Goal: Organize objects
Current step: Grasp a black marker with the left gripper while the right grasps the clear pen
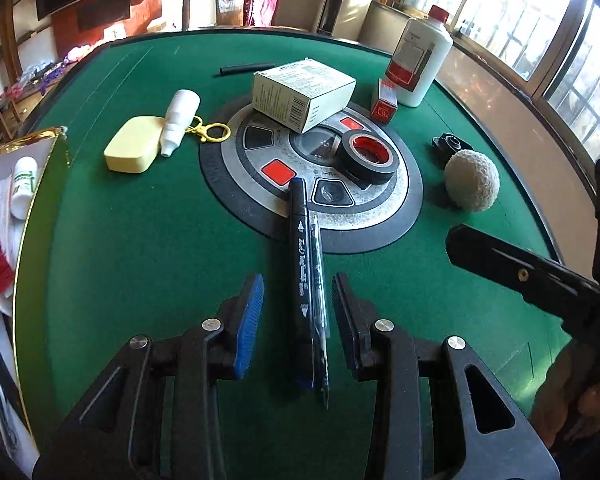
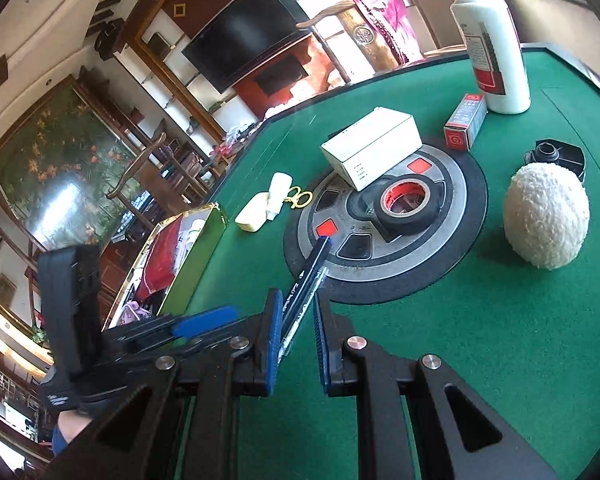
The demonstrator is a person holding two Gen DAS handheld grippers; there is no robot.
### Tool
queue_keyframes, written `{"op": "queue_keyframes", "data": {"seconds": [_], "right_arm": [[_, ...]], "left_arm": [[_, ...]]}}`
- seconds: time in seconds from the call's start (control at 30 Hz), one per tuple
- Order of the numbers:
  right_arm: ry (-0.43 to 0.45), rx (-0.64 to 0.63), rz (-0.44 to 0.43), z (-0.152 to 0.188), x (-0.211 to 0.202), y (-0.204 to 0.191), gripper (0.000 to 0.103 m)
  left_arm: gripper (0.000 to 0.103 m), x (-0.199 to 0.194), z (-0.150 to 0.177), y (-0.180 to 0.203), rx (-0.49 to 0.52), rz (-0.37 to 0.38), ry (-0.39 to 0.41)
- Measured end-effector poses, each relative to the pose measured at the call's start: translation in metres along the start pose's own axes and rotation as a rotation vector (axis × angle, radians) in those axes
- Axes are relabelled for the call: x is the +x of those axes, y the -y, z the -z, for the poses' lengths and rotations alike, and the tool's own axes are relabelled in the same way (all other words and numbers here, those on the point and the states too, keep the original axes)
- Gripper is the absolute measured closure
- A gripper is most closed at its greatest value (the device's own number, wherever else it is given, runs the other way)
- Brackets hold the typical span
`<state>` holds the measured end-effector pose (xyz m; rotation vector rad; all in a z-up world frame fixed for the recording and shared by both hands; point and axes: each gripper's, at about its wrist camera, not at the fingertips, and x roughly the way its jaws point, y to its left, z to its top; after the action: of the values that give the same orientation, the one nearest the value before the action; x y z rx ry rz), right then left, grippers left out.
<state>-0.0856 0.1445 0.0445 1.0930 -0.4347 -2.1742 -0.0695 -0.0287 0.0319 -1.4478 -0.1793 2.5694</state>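
Observation:
A black marker (image 1: 300, 256) and a thin clear pen (image 1: 319, 300) lie side by side on the green table (image 1: 140, 240), pointing at the round centre console (image 1: 380, 216). My left gripper (image 1: 298, 308) is open, its blue pads on either side of both pens without touching them. In the right wrist view the marker (image 2: 308, 276) and the pen (image 2: 296, 320) lie between the pads of my right gripper (image 2: 296, 320), which is partly open and not clamping them. The left gripper (image 2: 204, 326) shows at the left there. The right gripper's finger (image 1: 520, 272) shows at the right in the left wrist view.
On the table lie a black tape roll (image 1: 366, 156), white carton (image 1: 304, 94), small red box (image 1: 384, 102), white bottle (image 1: 420, 56), fluffy white ball (image 1: 472, 180), black cap (image 1: 450, 145), yellow case (image 1: 134, 148), small white bottle with yellow clasp (image 1: 180, 120), and black stick (image 1: 246, 69). A red-lined box (image 1: 16, 184) stands at the left edge.

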Motion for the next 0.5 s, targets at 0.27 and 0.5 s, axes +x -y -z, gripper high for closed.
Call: {"op": "queue_keyframes", "data": {"seconds": [0.27, 0.5], "right_arm": [[0.002, 0.025, -0.002, -0.001, 0.0, 0.005, 0.088], [-0.04, 0.004, 0.02, 0.005, 0.013, 0.002, 0.089]], "left_arm": [[0.076, 0.024, -0.008, -0.01, -0.011, -0.005, -0.033], [0.081, 0.014, 0.0, -0.052, -0.08, 0.054, -0.008]]}}
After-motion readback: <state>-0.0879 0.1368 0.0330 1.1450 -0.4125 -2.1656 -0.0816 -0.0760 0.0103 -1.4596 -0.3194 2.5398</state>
